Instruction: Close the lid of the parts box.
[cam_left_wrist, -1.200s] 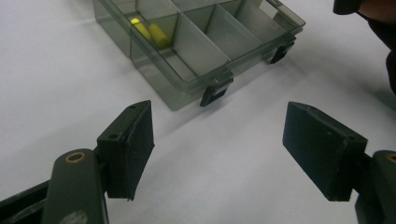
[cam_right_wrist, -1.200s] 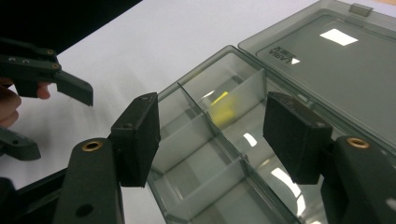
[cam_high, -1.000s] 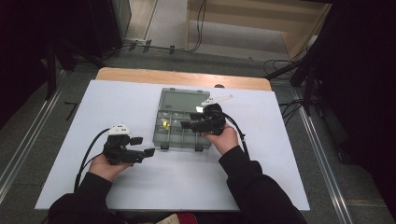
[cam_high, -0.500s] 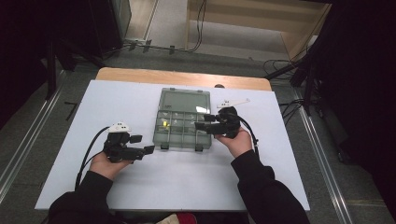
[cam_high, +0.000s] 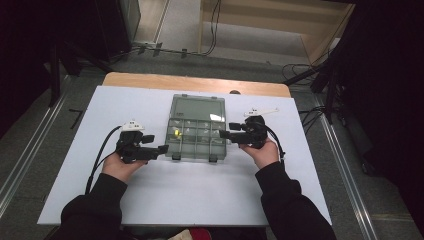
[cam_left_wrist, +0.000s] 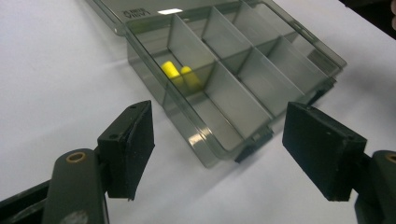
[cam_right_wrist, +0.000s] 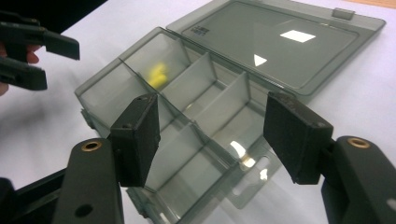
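Counter (cam_high: 150, 200), white top, wood strip along the far edge. Largest item on it: smoky clear organizer box (cam_high: 196, 131), centre of the counter, lid (cam_high: 198, 107) thrown open and lying flat toward 12 o'clock. Tray half toward 6 o'clock, split by dividers into compartments. Two latch tabs on the near edge.

Left gripper (cam_high: 161, 149) at 9 o'clock of the box, held in the left hand (cam_high: 119, 166), pointing toward 3 o'clock at the box's near left corner. Just beside the box, not touching it. Jaws wide apart in the left gripper view (cam_left_wrist: 219, 154); nothing between the pads, only counter and the box's corner beyond them.

Right gripper (cam_high: 223, 134) at 3 o'clock of the box, in the right hand (cam_high: 261, 151), pointing toward 9 o'clock. Jaw tips sit at the tray's right edge; contact cannot be told from the high view. Right gripper view (cam_right_wrist: 212, 135): jaws wide, standing above the tray compartments, gripping nothing. The left gripper shows in that view's 10 o'clock corner.

Cables trail from both grippers back toward the sleeves.

Smallest: two yellow pieces (cam_left_wrist: 180, 76), short cylinders, lying side by side and touching in one compartment in the tray's left part, in the row nearest the hinge. Seen as a yellow spot (cam_high: 176, 133) from above, blurred yellow (cam_right_wrist: 158, 74) through the divider in the right gripper view.
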